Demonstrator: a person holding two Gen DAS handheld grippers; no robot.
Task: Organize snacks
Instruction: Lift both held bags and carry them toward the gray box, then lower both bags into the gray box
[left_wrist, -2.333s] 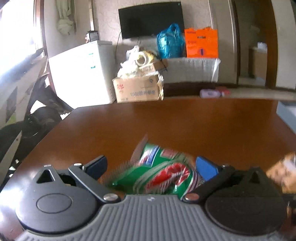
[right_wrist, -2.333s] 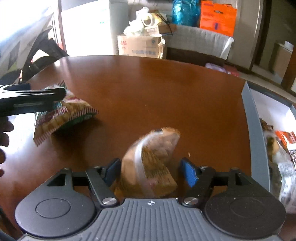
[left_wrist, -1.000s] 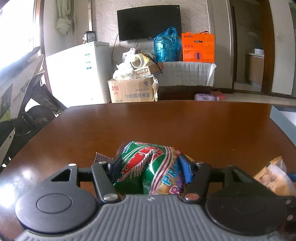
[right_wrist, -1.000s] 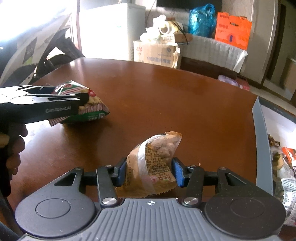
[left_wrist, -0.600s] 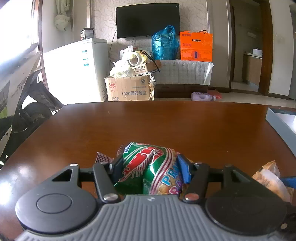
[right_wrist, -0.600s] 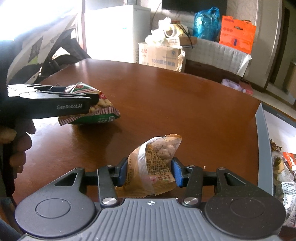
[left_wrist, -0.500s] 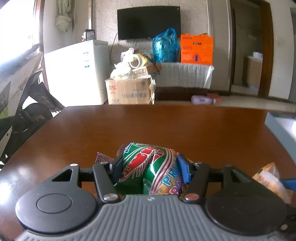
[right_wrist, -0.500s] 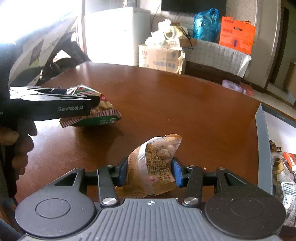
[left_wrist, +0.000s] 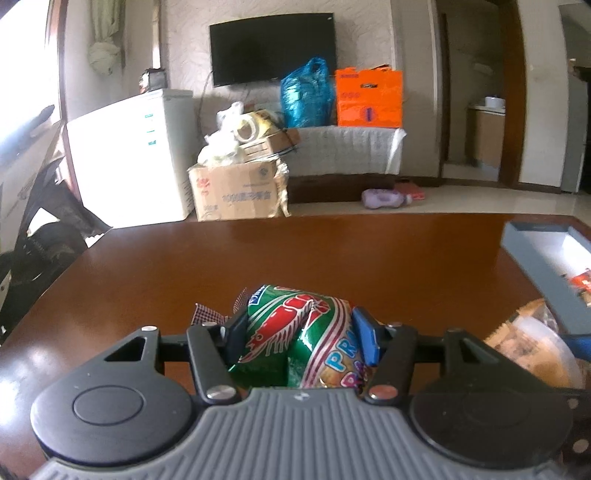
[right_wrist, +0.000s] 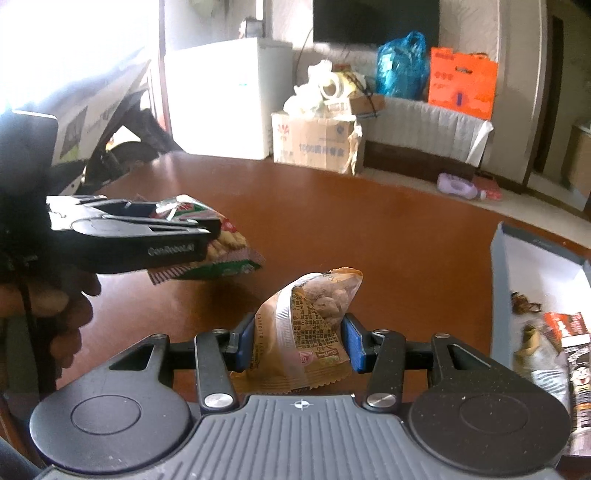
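Observation:
My left gripper (left_wrist: 301, 341) is shut on a green prawn-cracker bag (left_wrist: 295, 332), held above the brown table (left_wrist: 332, 254). From the right wrist view that same green bag (right_wrist: 221, 247) hangs at the left in the left gripper (right_wrist: 207, 236), with a person's hand behind it. The right gripper (right_wrist: 299, 343) is shut on a tan snack packet (right_wrist: 306, 325), also lifted off the table (right_wrist: 388, 229). The tan packet (left_wrist: 532, 343) shows at the right edge of the left wrist view. A grey box (right_wrist: 496, 295) holding several snacks stands to the right.
The grey box (left_wrist: 532, 258) sits on the table's right side. Beyond the table are a white fridge (left_wrist: 136, 158), a cardboard carton (left_wrist: 236, 195), a blue bag (left_wrist: 304, 92) and an orange bag (left_wrist: 369, 96). A scooter (right_wrist: 110, 147) stands at the left.
Both grippers have risen with their packets, which now hang clear of the table. More of the grey box has come into both views.

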